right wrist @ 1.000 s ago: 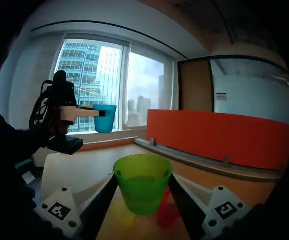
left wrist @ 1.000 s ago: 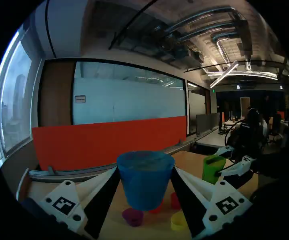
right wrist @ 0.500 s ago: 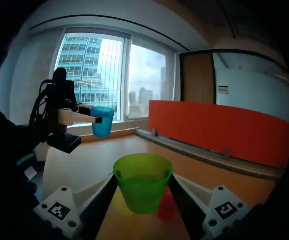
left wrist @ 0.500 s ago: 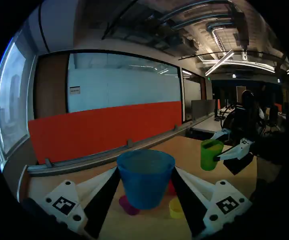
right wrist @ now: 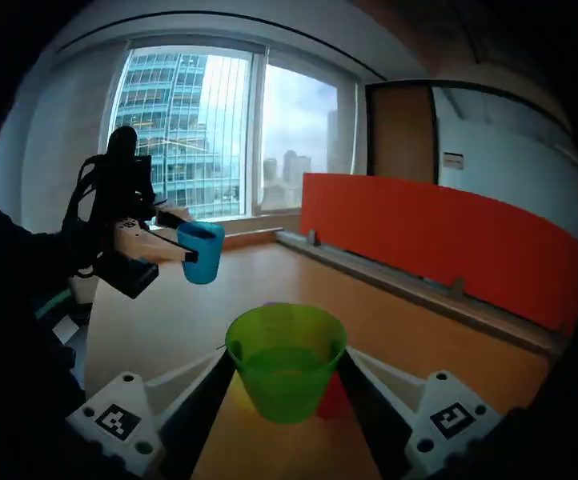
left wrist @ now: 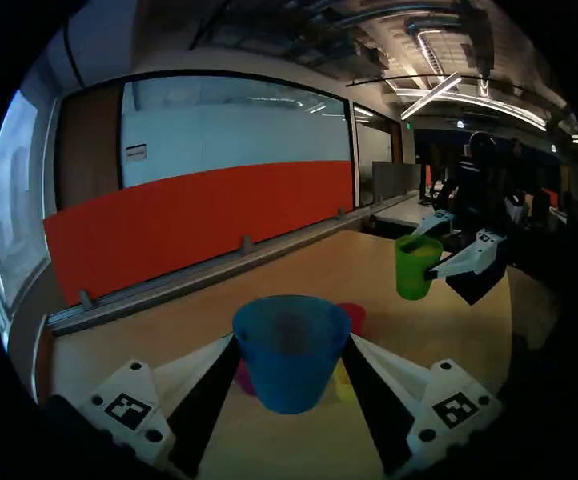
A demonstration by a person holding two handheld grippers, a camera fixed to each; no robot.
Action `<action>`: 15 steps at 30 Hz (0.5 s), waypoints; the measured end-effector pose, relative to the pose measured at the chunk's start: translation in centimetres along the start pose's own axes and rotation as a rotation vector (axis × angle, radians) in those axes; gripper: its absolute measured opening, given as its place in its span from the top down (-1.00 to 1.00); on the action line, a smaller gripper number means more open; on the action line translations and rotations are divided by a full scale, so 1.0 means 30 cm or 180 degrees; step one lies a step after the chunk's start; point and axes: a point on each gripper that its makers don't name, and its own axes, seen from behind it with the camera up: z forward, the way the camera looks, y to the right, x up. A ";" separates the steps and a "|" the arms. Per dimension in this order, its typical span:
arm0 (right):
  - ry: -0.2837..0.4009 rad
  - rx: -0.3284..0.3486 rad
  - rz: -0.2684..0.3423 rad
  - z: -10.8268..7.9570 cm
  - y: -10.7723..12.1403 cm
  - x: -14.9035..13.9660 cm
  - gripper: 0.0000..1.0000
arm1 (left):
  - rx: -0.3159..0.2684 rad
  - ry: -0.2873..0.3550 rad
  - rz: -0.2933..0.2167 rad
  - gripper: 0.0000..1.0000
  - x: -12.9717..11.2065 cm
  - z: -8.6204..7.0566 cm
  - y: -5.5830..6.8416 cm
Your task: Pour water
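Holding two cups above the table

Hidden parts: in the left gripper view, the blue cup (left wrist: pixel 291 352) covers most of a pink cup (left wrist: pixel 244 378) and a yellow cup (left wrist: pixel 342 390) on the table (left wrist: pixel 345 260), and the lower edge of a red cup (left wrist: pixel 355 315). The far room is dark, and the person holding the right gripper (left wrist: pixel 437 254) is hard to make out. In the right gripper view, the hand behind the left gripper (right wrist: pixel 183 242) is a dark shape against the window (right wrist: pixel 193 128). Whether either cup holds water cannot be told for sure, though the green cup (right wrist: pixel 286 372) looks darker in its lower half.

Orientation: both cups stand mouth up with the long axis near vertical. Seen from the right gripper view, the blue cup leans slightly.

Grip: each gripper pinches its cup between both fingers, one on each side wall. Both cups are held clear of the table, the green cup to the right of the blue one in the left gripper view.

Change: half a second ago the blue cup stood against the window. It now sits lower, in front of the table. In the left gripper view more table shows, and the orange panel (left wrist: pixel 201 216) sits higher.
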 end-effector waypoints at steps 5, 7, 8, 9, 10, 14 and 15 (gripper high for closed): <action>-0.0111 0.0037 -0.0005 0.005 -0.001 -0.033 -0.78 | -0.0066 -0.0194 0.0091 -0.72 -0.068 0.022 0.026; -0.0157 0.0052 -0.0016 0.008 -0.002 -0.046 -0.78 | -0.0081 -0.0266 0.0125 -0.72 -0.093 0.029 0.031; -0.0183 0.0059 -0.0023 0.010 -0.002 -0.054 -0.78 | -0.0088 -0.0307 0.0144 -0.72 -0.108 0.032 0.034; -0.0204 0.0066 -0.0028 0.012 -0.002 -0.060 -0.78 | -0.0097 -0.0340 0.0158 -0.72 -0.120 0.035 0.036; -0.0225 0.0073 -0.0031 0.014 -0.001 -0.066 -0.78 | -0.0110 -0.0371 0.0171 -0.72 -0.132 0.038 0.039; -0.0324 0.0106 -0.0039 0.024 -0.001 -0.097 -0.78 | -0.0165 -0.0510 0.0221 -0.72 -0.185 0.047 0.050; -0.0347 0.0114 -0.0042 0.026 -0.002 -0.104 -0.78 | -0.0176 -0.0546 0.0235 -0.72 -0.198 0.049 0.051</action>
